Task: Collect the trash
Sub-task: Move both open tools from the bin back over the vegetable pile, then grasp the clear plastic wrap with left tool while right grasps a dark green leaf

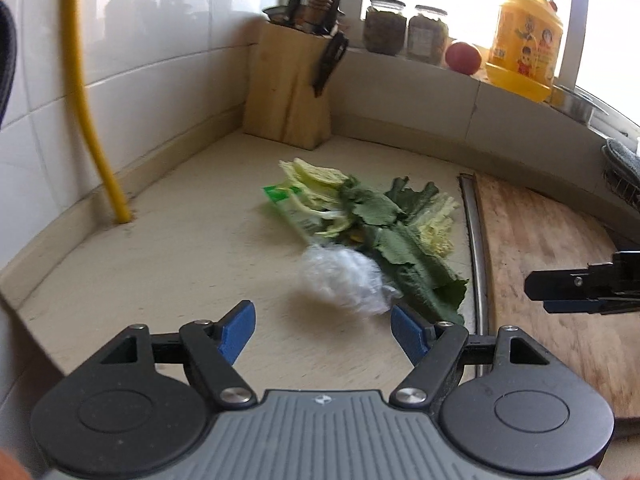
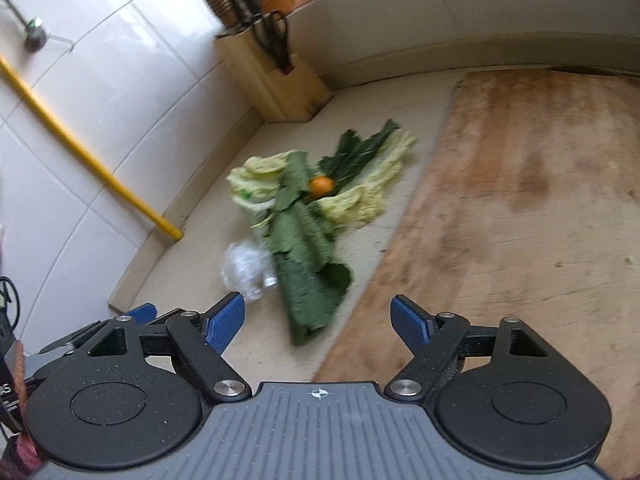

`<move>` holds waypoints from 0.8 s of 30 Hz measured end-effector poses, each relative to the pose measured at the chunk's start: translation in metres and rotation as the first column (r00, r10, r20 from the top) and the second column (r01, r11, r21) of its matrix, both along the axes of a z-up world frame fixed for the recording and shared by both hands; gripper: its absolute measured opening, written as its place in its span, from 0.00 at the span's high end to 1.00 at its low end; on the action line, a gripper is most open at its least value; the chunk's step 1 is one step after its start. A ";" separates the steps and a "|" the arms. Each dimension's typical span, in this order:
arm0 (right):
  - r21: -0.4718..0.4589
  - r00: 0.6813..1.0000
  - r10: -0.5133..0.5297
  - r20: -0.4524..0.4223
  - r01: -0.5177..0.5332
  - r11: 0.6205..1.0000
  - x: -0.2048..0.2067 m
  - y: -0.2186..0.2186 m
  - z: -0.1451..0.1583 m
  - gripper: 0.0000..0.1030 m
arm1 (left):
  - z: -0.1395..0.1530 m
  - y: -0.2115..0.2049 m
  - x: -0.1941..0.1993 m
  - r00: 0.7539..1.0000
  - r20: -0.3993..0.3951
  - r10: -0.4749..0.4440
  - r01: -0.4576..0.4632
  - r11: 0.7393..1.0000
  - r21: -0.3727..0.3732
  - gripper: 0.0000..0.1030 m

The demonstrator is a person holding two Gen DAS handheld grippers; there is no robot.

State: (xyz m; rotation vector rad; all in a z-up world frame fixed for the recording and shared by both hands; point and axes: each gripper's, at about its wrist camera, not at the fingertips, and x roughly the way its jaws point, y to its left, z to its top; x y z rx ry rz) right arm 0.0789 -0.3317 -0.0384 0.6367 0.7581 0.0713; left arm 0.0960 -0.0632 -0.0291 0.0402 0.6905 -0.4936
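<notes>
A heap of green and pale yellow vegetable leaves [image 1: 372, 216] is seen on the beige countertop [image 1: 168, 248], in front of the wooden knife block [image 1: 288, 88]. A crumpled clear plastic wad [image 1: 344, 276] lies touching the heap's near edge. The left gripper [image 1: 323, 326] is held just short of the wad, fingers spread. The right gripper [image 2: 318, 320] is likewise spread, empty, near the leaves.

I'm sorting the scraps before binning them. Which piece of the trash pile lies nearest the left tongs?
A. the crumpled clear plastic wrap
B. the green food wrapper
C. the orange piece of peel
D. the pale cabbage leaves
A: the crumpled clear plastic wrap sits at the near end of the pile, just ahead of the open left tongs.
</notes>
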 end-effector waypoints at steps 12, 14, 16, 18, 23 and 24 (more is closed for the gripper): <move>0.033 0.996 -0.083 -0.014 0.083 0.996 -0.016 -0.030 -0.008 0.17 | -0.021 -0.055 0.046 0.995 0.017 -0.093 0.092 0.993 0.078 0.30; 0.029 0.994 -0.105 -0.013 0.105 0.994 -0.021 -0.032 -0.006 0.17 | -0.026 -0.059 0.054 0.995 0.021 -0.100 0.097 0.990 0.099 0.30; 0.025 0.991 -0.132 -0.012 0.132 0.991 -0.024 -0.033 -0.005 0.17 | -0.032 -0.060 0.063 0.994 0.009 -0.110 0.109 0.990 0.092 0.30; 0.021 0.988 -0.156 -0.015 0.156 0.988 -0.026 -0.034 -0.004 0.17 | -0.037 -0.060 0.069 0.993 -0.006 -0.116 0.116 0.989 0.089 0.30; 0.002 0.985 -0.174 -0.019 0.174 0.985 -0.016 -0.029 0.000 0.17 | -0.036 -0.045 0.062 0.989 0.005 -0.146 0.145 0.986 0.084 0.51; -0.004 0.986 -0.167 -0.019 0.167 0.986 -0.011 -0.026 0.001 0.17 | -0.035 -0.039 0.062 0.989 0.000 -0.148 0.148 0.987 0.069 0.57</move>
